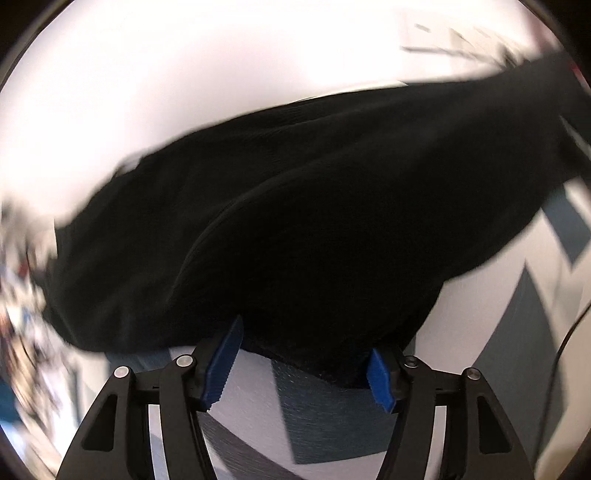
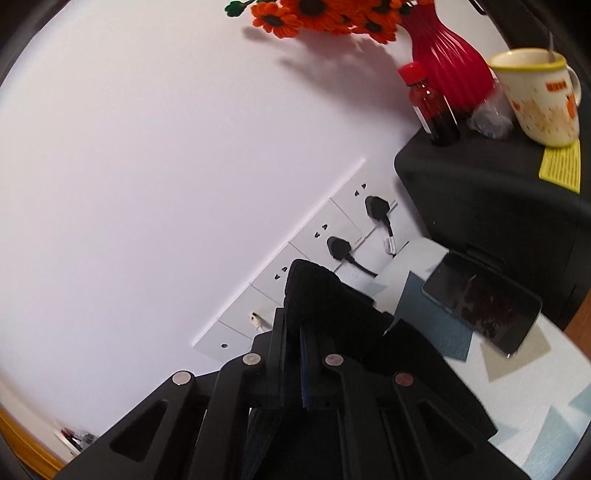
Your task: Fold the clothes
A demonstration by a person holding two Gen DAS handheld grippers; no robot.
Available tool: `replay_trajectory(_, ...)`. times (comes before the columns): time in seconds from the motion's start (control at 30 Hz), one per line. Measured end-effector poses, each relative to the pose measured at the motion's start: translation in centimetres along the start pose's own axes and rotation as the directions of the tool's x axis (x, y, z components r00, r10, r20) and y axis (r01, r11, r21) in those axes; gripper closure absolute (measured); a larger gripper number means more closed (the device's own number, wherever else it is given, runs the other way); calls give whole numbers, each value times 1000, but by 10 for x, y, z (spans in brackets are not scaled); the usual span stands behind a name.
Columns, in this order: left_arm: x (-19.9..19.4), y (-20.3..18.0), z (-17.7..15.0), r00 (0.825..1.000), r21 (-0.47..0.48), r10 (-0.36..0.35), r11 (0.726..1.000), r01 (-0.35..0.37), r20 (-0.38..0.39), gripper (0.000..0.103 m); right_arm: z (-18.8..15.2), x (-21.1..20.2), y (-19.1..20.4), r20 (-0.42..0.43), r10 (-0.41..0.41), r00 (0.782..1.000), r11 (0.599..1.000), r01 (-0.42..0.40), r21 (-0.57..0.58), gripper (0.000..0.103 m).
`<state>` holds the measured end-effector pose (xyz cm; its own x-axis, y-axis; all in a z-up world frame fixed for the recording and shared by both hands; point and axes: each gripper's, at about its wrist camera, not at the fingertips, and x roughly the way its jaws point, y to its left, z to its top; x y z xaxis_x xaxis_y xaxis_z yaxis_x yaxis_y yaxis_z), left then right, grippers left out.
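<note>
Seen from the left wrist, the left gripper (image 1: pixel 301 373) stands with its blue pads (image 1: pixel 221 363) spread wide, nothing pinched between them. The black garment (image 1: pixel 314 206) hangs just beyond the fingertips, its lower edge dipping toward the gap and possibly brushing the right-hand pad; blur makes contact hard to judge. Below the garment lies a grey-and-white patterned cloth (image 1: pixel 325 417). The garment stretches up and away to the right, where it runs out of view.

The right wrist view shows what the other cannot: the right gripper (image 2: pixel 295 354) clamped shut on a fold of the same black garment (image 2: pixel 317 295), which rises between the fingers and hides the pads almost wholly. Beyond the garment a row of wall sockets (image 2: pixel 314 236) carries two black plugs. Right of the sockets sits a phone (image 2: pixel 484 302), then a black box (image 2: pixel 491 192) holding a red bottle (image 2: pixel 430 103), red vase (image 2: pixel 447 55) of orange flowers (image 2: pixel 325 16) and a cream mug (image 2: pixel 539 96).
</note>
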<state>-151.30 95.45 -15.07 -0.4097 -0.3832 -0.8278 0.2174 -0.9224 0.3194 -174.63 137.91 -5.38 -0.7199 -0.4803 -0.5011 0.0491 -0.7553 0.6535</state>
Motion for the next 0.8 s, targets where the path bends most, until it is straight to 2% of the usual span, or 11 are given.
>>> replay_trajectory(0.07, 3, 8, -1, 1000, 24, -16, 1000, 16, -12, 40, 4, 2, -1, -1, -14, 1000, 1000, 14, -18, 99)
replay_trajectory(0.17, 11, 25, 0, 998, 11, -39, 999, 39, -41, 38, -17, 9, -41, -73, -88, 993, 994, 92, 50, 99)
replay_trajectory(0.3, 21, 23, 4, 999, 46, 7, 999, -5, -45, 36, -54, 16, -92, -178, -162, 970, 973, 188, 137, 98)
replay_trajectory(0.37, 22, 24, 7, 998, 6, -1, 1000, 2, -68, 36, -73, 20, -117, -233, -192, 953, 956, 236, 174, 96)
replay_trajectory(0.4, 23, 26, 8, 996, -34, -20, 999, 17, -89, 36, -76, 13, -124, -230, -173, 958, 947, 225, 227, 93)
replay_trajectory(0.47, 24, 29, 10, 990, -115, -60, 992, 45, -129, 36, -81, 1, -133, -234, -147, 961, 932, 214, 292, 78)
replay_trajectory(0.5, 25, 32, 10, 985, -161, -86, 985, 62, -147, 36, -83, -5, -133, -234, -146, 961, 929, 215, 302, 76)
replay_trajectory(0.57, 28, 39, 8, 971, -272, -159, 956, 106, -178, 37, -86, -17, -132, -233, -145, 962, 921, 217, 322, 60)
replay_trajectory(0.63, 33, 47, 4, 959, -391, -224, 910, 142, -173, 37, -90, -29, -131, -233, -144, 962, 914, 219, 342, 51)
replay_trajectory(0.73, 38, 58, -1, 946, -539, -291, 824, 173, -141, 37, -92, -17, -125, -238, -146, 960, 914, 223, 340, 51)
replay_trajectory(0.8, 41, 60, 1, 948, -593, -291, 788, 164, -125, 36, -94, -10, -120, -242, -148, 959, 913, 226, 339, 51)
